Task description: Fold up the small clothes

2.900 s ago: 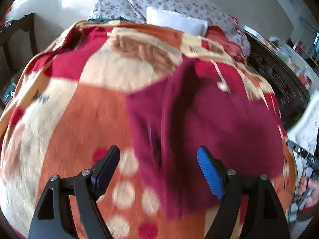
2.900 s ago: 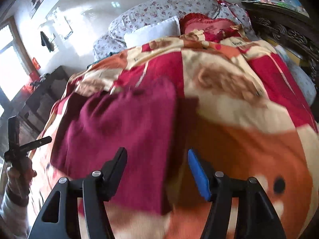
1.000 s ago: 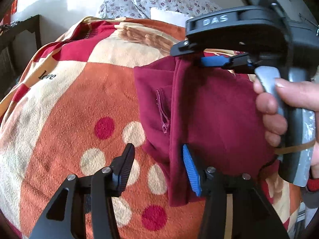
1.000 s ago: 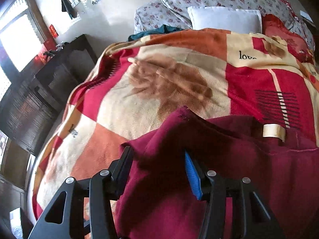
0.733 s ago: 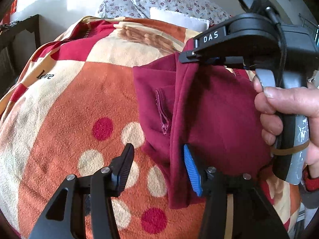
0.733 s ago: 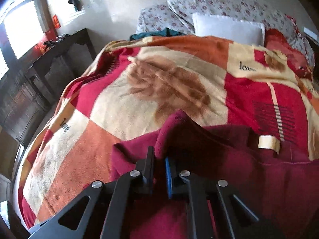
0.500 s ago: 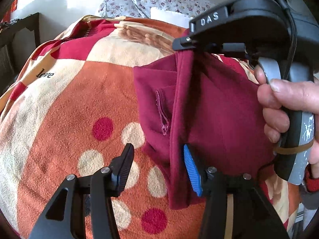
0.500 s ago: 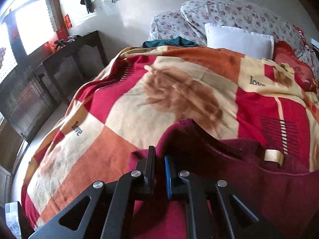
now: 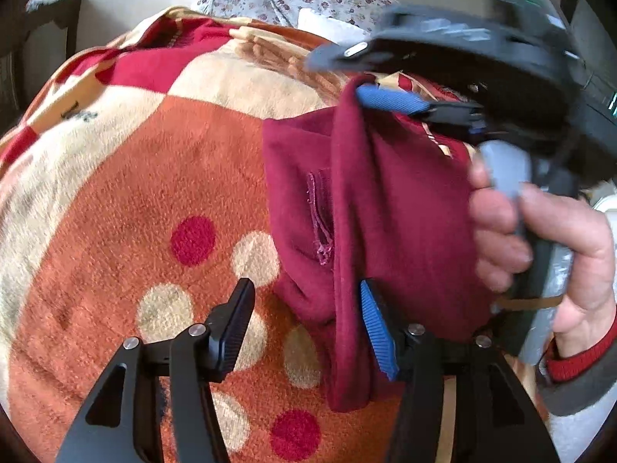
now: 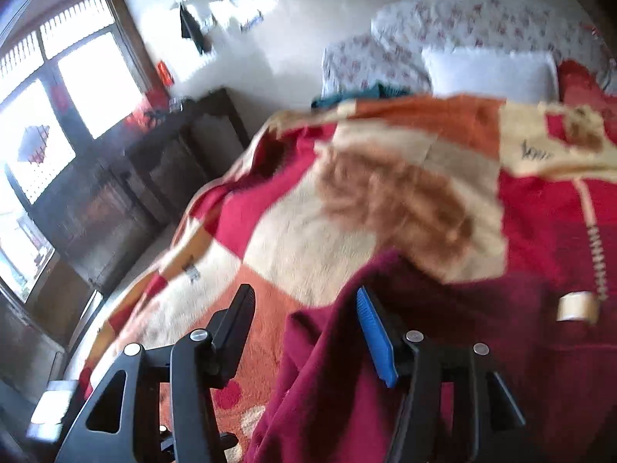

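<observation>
The maroon garment (image 9: 405, 212) lies on the blanket (image 9: 135, 193), one edge doubled over, likely mid-fold. The left gripper (image 9: 304, 320) stands half open astride that near edge, its jaws having just widened, gripping nothing. Further right, the right gripper (image 10: 304, 328) has just released; the far edge lies loose between its jaws.

- Both views: daylight, bright; fisheye bending grows toward the dark, vignetted corners.
- Left wrist view: blanket (image 9: 127, 200) pile sharp at centre; garment (image 9: 397, 208) fold casts a soft shadow on its left side; right gripper (image 9: 389, 77) and hand (image 9: 540, 239) smeared by motion blur.
- Right wrist view: window (image 10: 65, 108) at left blown out to white; glare on the wall (image 10: 270, 38); whole frame motion-blurred, pillow (image 10: 489, 73) and blanket print soft.
</observation>
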Available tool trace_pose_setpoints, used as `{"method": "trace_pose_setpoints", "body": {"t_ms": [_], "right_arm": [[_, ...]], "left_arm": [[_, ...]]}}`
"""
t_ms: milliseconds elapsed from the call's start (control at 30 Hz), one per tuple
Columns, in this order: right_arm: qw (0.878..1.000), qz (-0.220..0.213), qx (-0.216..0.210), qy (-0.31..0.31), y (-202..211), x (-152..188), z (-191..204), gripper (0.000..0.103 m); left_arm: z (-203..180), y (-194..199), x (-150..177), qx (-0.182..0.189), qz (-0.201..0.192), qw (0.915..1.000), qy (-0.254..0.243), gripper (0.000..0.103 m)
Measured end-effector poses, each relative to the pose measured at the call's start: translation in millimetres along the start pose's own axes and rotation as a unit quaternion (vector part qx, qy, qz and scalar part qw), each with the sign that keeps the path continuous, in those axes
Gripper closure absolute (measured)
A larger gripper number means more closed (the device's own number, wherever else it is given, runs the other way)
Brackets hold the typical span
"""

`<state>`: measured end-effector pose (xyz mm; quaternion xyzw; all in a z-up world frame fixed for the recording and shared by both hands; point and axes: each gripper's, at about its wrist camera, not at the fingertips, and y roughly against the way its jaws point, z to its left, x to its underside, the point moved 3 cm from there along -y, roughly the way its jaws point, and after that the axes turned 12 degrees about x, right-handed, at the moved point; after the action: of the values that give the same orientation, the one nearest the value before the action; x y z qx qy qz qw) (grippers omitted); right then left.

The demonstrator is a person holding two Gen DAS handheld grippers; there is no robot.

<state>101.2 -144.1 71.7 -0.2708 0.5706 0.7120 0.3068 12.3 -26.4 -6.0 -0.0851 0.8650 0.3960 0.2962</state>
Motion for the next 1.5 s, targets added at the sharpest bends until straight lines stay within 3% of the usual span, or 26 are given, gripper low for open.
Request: {"method": "trace_pose_setpoints", "body": {"t_ms": [67,200,467,567,733,833,867,1033,1200,1267,1400,1500], "right_arm": [[1.000,-0.007,0.024,0.001,-0.4,-3.7,-6.2,0.077],[0.999,0.015,0.045,-0.007,-23.1,0.9,-14.4,0.089],[0.999,0.011,0.051,0.011,-55.3,13.7,-7.9,0.089],[1.000,0.002,0.025,-0.012,-54.9,16.3,-15.5,0.089],[0.998,0.024,-0.010,-0.064,-24.2,12.1,-31.3,0.086],[0.998,0.017,0.018,-0.063,12.9,20.2,-52.1,0.052],[0.998,0.010,0.022,-0.064,25.0,23.4,-61.7,0.047],[0.990,0.008,0.119,-0.074,62.5,33.3,-120.1,0.047],[0.976,0.064,0.208,-0.022,42.2,43.7,-139.5,0.049],[0.968,0.056,0.244,0.005,31.6,44.8,-142.1,0.056],[0.959,0.036,0.280,0.015,18.1,40.2,-149.6,0.056],[0.960,0.030,0.279,0.003,18.7,39.8,-153.4,0.056]], "left_arm": [[1.5,-0.9,0.6,0.004,-0.002,1.0000,0.002,0.045],[3.1,-3.9,1.8,0.005,-0.007,0.9999,-0.009,0.037],[14.7,-7.5,-1.4,0.050,-0.011,0.9984,0.026,0.029],[14.1,-8.6,-1.4,0.052,-0.012,0.9982,0.026,0.027],[14.5,-11.3,-5.2,0.058,-0.015,0.9979,0.024,0.025],[16.9,-9.5,-5.9,0.070,-0.020,0.9968,0.034,0.025],[18.3,-8.7,-6.4,0.076,-0.023,0.9961,0.040,0.025],[19.6,-8.9,-8.9,0.085,-0.032,0.9946,0.051,0.024],[12.8,-14.3,-11.1,0.072,-0.033,0.9964,0.029,0.024],[12.4,-15.6,-10.7,0.068,-0.033,0.9968,0.025,0.024],[14.5,-16.9,-10.6,0.066,-0.033,0.9969,0.027,0.024],[14.9,-16.7,-9.9,0.064,-0.035,0.9970,0.025,0.023]]}}
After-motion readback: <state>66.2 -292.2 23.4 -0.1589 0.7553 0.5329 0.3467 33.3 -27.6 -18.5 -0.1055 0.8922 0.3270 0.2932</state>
